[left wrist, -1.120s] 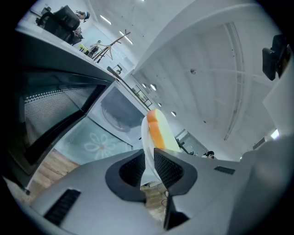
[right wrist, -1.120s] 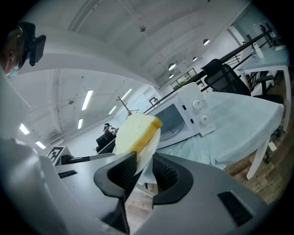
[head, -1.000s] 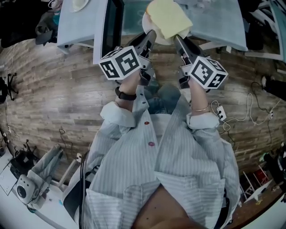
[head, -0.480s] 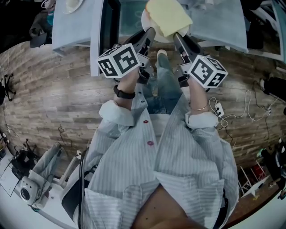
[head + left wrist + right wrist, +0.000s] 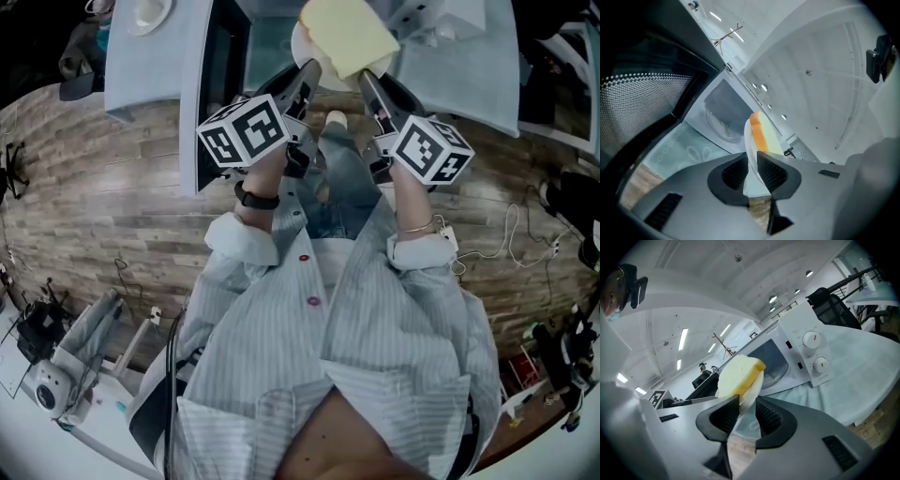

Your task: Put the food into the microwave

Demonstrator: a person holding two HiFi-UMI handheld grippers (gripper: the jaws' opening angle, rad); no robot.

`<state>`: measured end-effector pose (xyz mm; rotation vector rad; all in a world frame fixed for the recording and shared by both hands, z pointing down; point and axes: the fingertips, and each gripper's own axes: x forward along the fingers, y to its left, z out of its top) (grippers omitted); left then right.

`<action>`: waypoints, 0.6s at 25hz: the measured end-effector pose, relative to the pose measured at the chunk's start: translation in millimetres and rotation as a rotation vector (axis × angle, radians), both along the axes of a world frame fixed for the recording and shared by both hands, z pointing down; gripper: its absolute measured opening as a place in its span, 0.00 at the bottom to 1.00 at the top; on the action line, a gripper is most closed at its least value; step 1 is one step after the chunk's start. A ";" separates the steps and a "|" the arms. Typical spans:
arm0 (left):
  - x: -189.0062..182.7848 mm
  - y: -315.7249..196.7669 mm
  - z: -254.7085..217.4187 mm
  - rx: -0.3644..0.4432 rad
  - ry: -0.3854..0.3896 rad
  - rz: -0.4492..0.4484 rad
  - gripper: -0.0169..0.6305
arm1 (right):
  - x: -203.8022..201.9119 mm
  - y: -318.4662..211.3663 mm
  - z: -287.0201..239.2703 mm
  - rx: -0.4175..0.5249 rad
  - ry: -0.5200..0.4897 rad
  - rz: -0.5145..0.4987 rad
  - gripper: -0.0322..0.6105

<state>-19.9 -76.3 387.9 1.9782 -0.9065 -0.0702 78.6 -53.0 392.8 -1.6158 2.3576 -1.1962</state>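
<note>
A white plate [image 5: 302, 49] carries a pale yellow slice of food [image 5: 347, 33] with an orange edge. My left gripper [image 5: 309, 73] is shut on the plate's left rim and my right gripper [image 5: 366, 82] on its right rim. The left gripper view shows the rim [image 5: 749, 140] pinched between the pads [image 5: 771, 169], the food [image 5: 761, 133] above. In the right gripper view the plate [image 5: 753, 386] and food [image 5: 736, 373] stand between shut jaws. The plate hangs just before the white microwave [image 5: 806, 352], whose door [image 5: 225, 80] stands open to the left, showing the glass turntable [image 5: 719, 129].
The microwave stands on a table under a pale cloth [image 5: 483, 61]; two knobs [image 5: 812, 339] are on its right panel. A bowl [image 5: 150, 11] sits at the far left of the table. Cables [image 5: 525, 234] lie on the wood floor. Dark chairs [image 5: 834, 305] stand behind.
Both grippers have carried the plate forward toward the open microwave, and the person has stepped closer to the table. Both grips look unchanged.
</note>
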 end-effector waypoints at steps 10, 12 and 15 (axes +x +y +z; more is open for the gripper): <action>-1.6 -37.5 21.1 -0.063 -0.017 -0.071 0.12 | -0.4 -45.3 22.2 -0.059 -0.014 -0.082 0.24; -0.6 -41.4 24.0 -0.073 -0.022 -0.085 0.12 | 1.0 -51.3 24.5 -0.067 -0.016 -0.098 0.24; -2.0 -44.4 26.1 -0.082 -0.032 -0.110 0.12 | 0.7 -57.9 25.8 -0.072 -0.014 -0.134 0.24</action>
